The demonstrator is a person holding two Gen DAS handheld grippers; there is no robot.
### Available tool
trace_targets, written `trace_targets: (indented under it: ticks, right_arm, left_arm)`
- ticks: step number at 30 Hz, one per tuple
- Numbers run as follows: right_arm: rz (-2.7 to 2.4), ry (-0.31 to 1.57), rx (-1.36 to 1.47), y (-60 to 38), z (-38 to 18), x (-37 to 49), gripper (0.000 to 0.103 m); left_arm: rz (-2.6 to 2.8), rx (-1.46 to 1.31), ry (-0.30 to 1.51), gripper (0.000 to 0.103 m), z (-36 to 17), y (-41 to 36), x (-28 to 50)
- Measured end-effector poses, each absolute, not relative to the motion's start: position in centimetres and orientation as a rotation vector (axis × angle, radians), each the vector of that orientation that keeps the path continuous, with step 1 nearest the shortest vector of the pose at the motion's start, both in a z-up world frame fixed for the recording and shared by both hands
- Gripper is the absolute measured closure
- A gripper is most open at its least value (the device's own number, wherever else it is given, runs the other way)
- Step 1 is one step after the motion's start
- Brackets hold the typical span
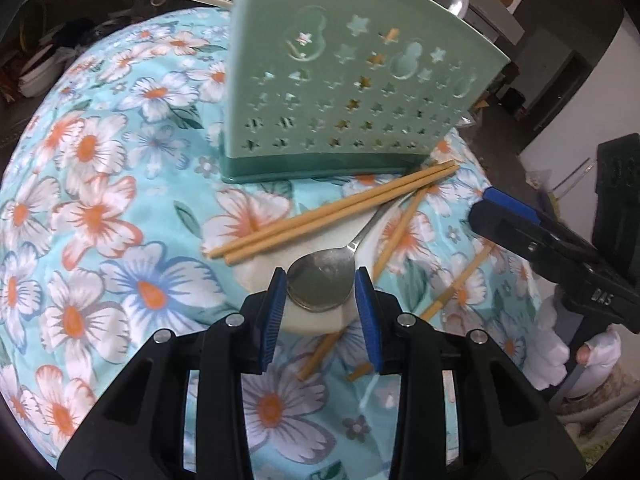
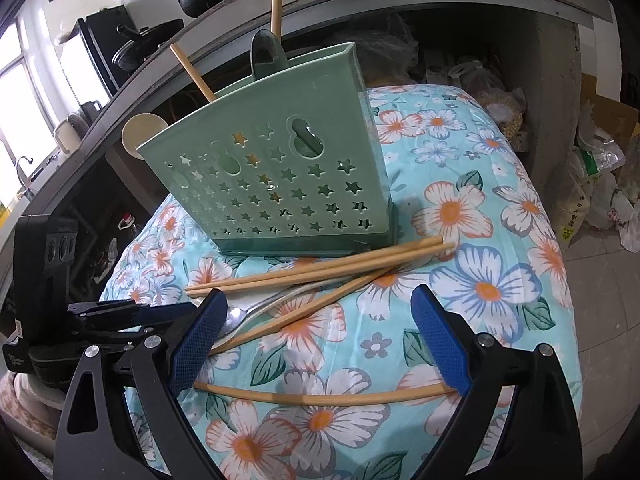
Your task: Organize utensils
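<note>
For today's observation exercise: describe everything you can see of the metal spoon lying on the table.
The metal spoon looks like dull, slightly tarnished steel. It lies bowl up, the bowl resting on a white spoon beneath it. Its thin handle runs back under the pair of chopsticks toward the green holder. The left gripper has a blue pad on either side of the bowl; contact is unclear.
</note>
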State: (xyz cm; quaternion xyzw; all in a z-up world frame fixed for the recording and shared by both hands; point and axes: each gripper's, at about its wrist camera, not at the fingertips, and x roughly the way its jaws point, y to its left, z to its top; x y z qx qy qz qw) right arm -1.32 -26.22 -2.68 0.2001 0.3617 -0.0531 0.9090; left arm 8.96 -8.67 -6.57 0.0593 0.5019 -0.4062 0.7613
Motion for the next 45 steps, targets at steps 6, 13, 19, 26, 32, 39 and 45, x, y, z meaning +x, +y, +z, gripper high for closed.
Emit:
trace_targets:
  ticks: [6,13,19,26,32,39,45]
  right_arm:
    - [-0.110,0.749,0.421,-26.3,-2.8,-1.3,0.012]
    - [-0.113,0.751,0.423,-26.3,-2.8,-1.3,0.012]
    - [-0.127,0.749,0.440,-26.8,-2.9,-1.4,0.012]
    - [-0.133,0.747,0.456,-27.2,-2.8,-1.5,0.012]
    - [-0.146,0.741,0.471,-27.8,-2.7,-1.7,0.012]
    - [-0.166,0.734,0.498,-28.6,-2.6,-2.2,0.012]
    - [-0.176,0.731,0.507,-29.0,-2.6,-2.5,0.012]
  left_arm:
    - [-0.947,0.020,1.145,0.068,-6.8,-8.4,9.2]
    - [-1.031,-0.085,1.213,0.066,-7.3,-7.8,8.8]
    - [-1.110,-0.112,1.255,0.062,-7.9,-8.1,7.8]
    - [-1.204,-0.115,1.276,0.058,-8.2,-9.4,6.4]
    - [-1.290,-0.118,1.274,0.058,-8.1,-10.3,5.2]
    - [-1.335,-0.096,1.256,0.053,-7.7,-11.1,3.8]
    - [-1.202,0.085,1.118,0.054,-5.9,-10.3,3.7]
